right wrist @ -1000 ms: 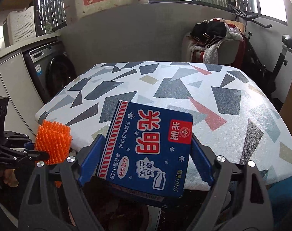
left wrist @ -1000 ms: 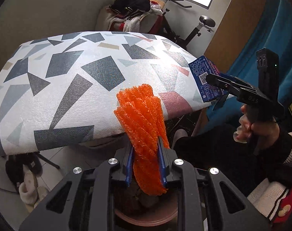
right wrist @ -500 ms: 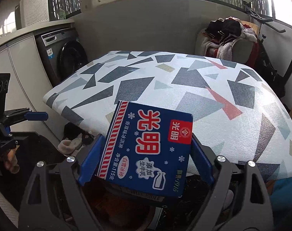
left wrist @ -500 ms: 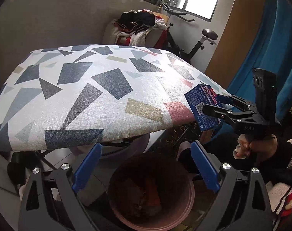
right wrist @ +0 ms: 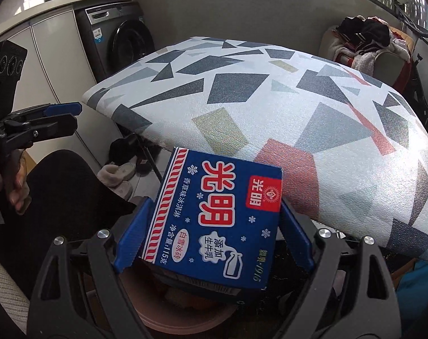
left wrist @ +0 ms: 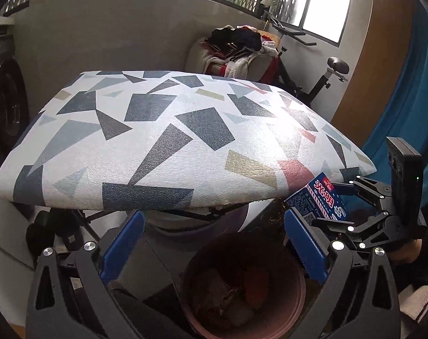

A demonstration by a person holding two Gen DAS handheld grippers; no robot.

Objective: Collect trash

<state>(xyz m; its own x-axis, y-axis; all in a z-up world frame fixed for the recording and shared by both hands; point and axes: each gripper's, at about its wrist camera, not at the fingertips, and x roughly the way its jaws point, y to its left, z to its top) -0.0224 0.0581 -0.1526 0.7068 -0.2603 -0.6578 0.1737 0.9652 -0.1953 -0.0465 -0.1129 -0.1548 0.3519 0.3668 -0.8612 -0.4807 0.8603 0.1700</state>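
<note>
My right gripper [right wrist: 214, 234] is shut on a blue ice-cream carton [right wrist: 216, 220] with red and white Chinese print, held just above the pink trash bin [right wrist: 168, 316]. The carton also shows in the left wrist view [left wrist: 318, 200], held by the right gripper [left wrist: 341, 209] at the table's near right corner. My left gripper [left wrist: 211, 243] is open and empty above the pink trash bin [left wrist: 242, 325], which holds crumpled trash and an orange foam net [left wrist: 256, 285]. The left gripper shows at the left of the right wrist view [right wrist: 58, 115].
A table with a geometric-patterned cloth [left wrist: 171, 141] fills the middle. A washing machine [right wrist: 120, 39] and cabinets stand at the left. A chair piled with clothes [left wrist: 236, 48] and an exercise bike [left wrist: 327, 76] stand behind. Slippers [right wrist: 120, 175] lie under the table.
My left gripper opened and dropped the orange foam net into the bin, then pulled back and tilted up. My right gripper carried the carton down and left, over the bin.
</note>
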